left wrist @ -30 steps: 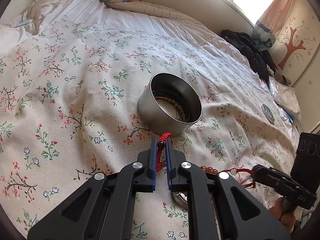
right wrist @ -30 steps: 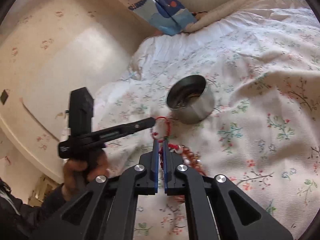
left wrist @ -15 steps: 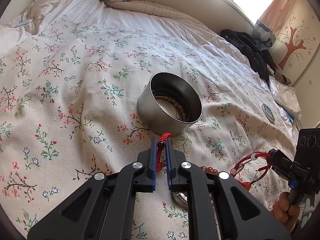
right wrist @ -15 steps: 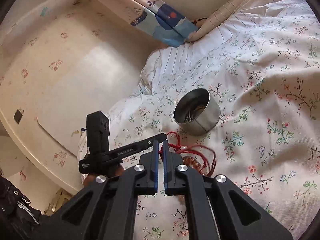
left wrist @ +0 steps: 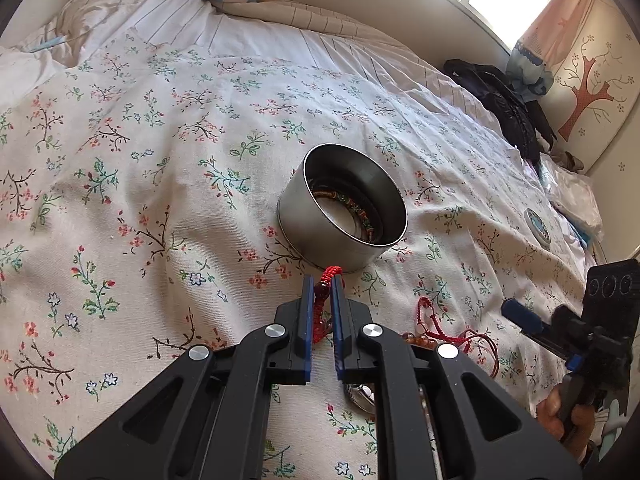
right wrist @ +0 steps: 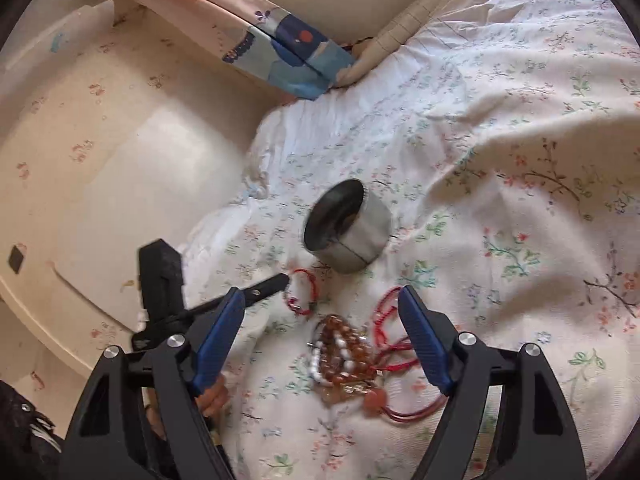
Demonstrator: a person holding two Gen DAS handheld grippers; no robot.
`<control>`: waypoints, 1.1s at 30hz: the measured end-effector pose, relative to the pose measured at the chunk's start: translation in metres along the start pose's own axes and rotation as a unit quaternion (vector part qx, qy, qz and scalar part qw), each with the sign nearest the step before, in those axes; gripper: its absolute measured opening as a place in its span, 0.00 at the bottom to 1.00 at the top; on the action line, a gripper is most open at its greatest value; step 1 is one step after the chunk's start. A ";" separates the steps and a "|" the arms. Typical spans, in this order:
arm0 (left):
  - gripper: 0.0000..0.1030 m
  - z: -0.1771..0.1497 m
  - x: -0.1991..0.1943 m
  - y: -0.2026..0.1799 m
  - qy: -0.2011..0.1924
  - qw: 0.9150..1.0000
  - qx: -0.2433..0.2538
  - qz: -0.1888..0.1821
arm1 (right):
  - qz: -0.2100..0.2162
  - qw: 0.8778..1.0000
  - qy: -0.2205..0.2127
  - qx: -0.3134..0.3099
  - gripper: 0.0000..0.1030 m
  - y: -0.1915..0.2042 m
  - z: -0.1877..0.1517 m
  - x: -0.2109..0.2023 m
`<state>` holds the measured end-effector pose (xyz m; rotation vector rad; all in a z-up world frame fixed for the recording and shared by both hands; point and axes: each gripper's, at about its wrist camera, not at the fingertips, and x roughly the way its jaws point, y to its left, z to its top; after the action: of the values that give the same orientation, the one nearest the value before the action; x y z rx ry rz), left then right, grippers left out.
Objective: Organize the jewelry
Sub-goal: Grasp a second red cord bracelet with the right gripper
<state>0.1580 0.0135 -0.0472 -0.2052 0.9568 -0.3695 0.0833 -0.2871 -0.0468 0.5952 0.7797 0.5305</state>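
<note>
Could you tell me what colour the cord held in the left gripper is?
Red; the cord shows best in the left wrist view, pinched in the left gripper.

Left gripper (left wrist: 321, 280) jaws nearly closed; right gripper (right wrist: 322, 304) jaws wide apart.

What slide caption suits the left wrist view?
Left tool shut on a red cord bracelet beside the steel tin on a floral bedspread.

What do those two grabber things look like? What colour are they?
Both are black plastic claws. The left gripper and the right gripper each have two angled black arms with triangle-shaped holes, round silver bolts at the joints, and blue pads on the fingers. Seen from the other side, the right one has a black block with three small circles on it. No cables show.
</note>
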 end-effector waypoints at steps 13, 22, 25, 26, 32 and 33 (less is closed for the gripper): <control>0.07 -0.001 0.002 0.000 0.003 1.000 0.006 0.003 | -0.170 0.963 0.072 -0.196 0.68 0.046 -0.012 0.054; 0.07 -0.002 0.003 -0.001 0.003 1.000 0.009 0.005 | -0.105 0.980 0.122 -0.117 0.37 0.020 0.003 0.083; 0.07 -0.001 0.003 -0.001 0.003 1.000 0.010 0.005 | -0.104 0.987 0.096 -0.077 0.37 0.008 0.013 0.072; 0.08 -0.001 0.002 -0.001 0.003 1.000 0.010 0.005 | -0.114 0.985 0.096 -0.081 0.37 0.007 0.015 0.073; 0.07 -0.001 0.002 -0.003 0.004 1.000 0.012 0.006 | -0.197 0.955 0.145 -0.168 0.37 0.025 0.004 0.105; 0.08 -0.002 0.002 -0.004 0.005 1.000 0.012 0.007 | -0.204 0.951 0.148 -0.180 0.37 0.028 0.004 0.108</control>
<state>0.1570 0.0093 -0.0487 -0.1748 0.9618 -0.3700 0.1449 -0.1991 -0.0785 0.0055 1.0296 0.3672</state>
